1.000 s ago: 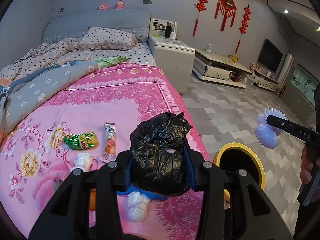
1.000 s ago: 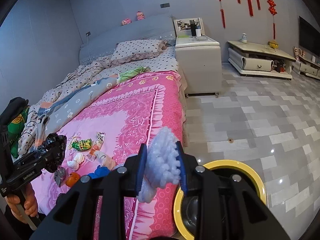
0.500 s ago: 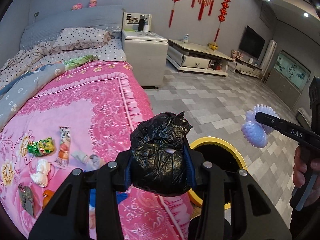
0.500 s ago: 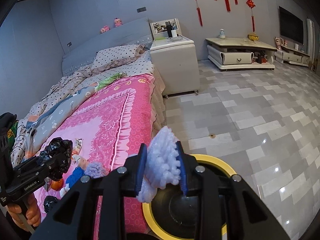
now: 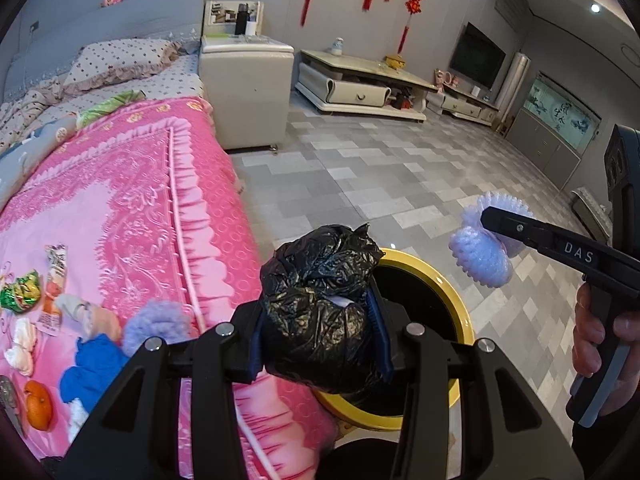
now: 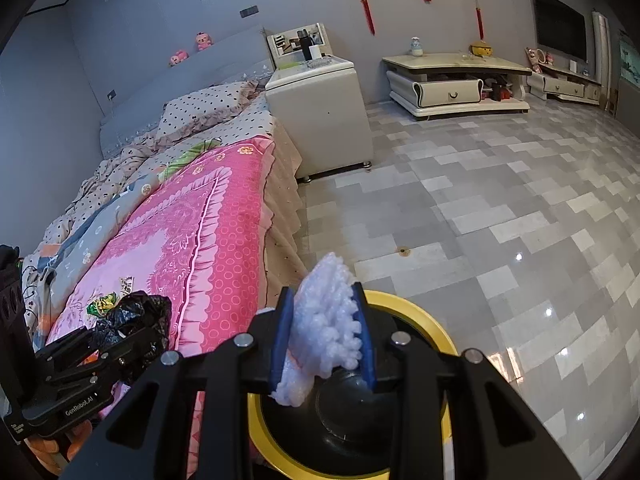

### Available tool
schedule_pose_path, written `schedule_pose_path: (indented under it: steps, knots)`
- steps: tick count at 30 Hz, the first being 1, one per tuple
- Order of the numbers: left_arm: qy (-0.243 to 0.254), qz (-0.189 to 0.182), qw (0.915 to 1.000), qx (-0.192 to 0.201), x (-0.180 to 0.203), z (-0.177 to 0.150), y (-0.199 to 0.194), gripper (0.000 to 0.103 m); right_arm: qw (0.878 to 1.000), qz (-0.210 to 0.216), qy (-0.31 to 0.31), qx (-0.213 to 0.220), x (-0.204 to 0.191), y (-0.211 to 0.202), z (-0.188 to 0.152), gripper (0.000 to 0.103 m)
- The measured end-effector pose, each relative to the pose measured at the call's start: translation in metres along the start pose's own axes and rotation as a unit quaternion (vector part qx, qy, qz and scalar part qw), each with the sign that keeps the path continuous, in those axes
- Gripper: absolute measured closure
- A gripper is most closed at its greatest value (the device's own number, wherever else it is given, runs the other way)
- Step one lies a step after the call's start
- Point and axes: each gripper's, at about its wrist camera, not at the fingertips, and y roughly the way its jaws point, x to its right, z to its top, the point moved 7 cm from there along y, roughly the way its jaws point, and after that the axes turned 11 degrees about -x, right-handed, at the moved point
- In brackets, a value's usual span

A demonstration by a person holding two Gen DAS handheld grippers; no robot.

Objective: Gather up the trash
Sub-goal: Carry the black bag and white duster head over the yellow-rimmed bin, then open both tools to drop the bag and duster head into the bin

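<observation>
My left gripper [image 5: 320, 336] is shut on a crumpled black plastic bag [image 5: 320, 304], held above the near rim of a yellow-rimmed black bin [image 5: 440, 292] that stands on the floor beside the bed. My right gripper [image 6: 324, 340] is shut on a white foam wrap piece [image 6: 328, 328], directly over the bin [image 6: 420, 320]. In the left wrist view the right gripper [image 5: 486, 236] and its foam piece [image 5: 480, 256] hang to the right of the bin. The left gripper [image 6: 132, 336] with the black bag [image 6: 136, 316] shows at lower left of the right wrist view.
On the pink bedspread [image 5: 120, 208] lie a green wrapper [image 5: 20, 292], a snack packet [image 5: 54, 280], white crumpled paper [image 5: 22, 346], a blue cloth [image 5: 92, 372], a purple fluffy piece [image 5: 156, 324] and an orange [image 5: 38, 404]. A white nightstand [image 5: 244, 96] stands beyond on the tiled floor [image 6: 480, 208].
Both grippers have moved right, off the bed toward the bin, and lower. The bin now lies under the foam piece and just behind the black bag. Both grips are unchanged.
</observation>
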Motion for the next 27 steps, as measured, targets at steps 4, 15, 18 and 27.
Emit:
schedule_pose_path:
  steps: [4, 15, 18, 27]
  knots:
    - [0.005, -0.007, 0.9999, -0.011, 0.010, -0.003, 0.017, 0.063, 1.000, -0.002, 0.010, -0.005, 0.014, 0.008, -0.002, 0.075]
    - [0.010, -0.012, 0.9990, -0.042, 0.026, -0.006, 0.060, 0.063, 0.998, 0.003, 0.043, -0.039, 0.041, 0.039, -0.012, 0.074]
    - [0.012, -0.020, 0.9987, -0.045, 0.032, -0.008, 0.065, 0.062, 0.998, 0.002, 0.049, -0.044, 0.046, 0.041, -0.014, 0.074]
    - [0.011, -0.037, 0.9983, -0.043, 0.038, -0.014, 0.062, 0.054, 0.997, -0.012, 0.059, -0.043, 0.057, 0.032, -0.022, 0.068]
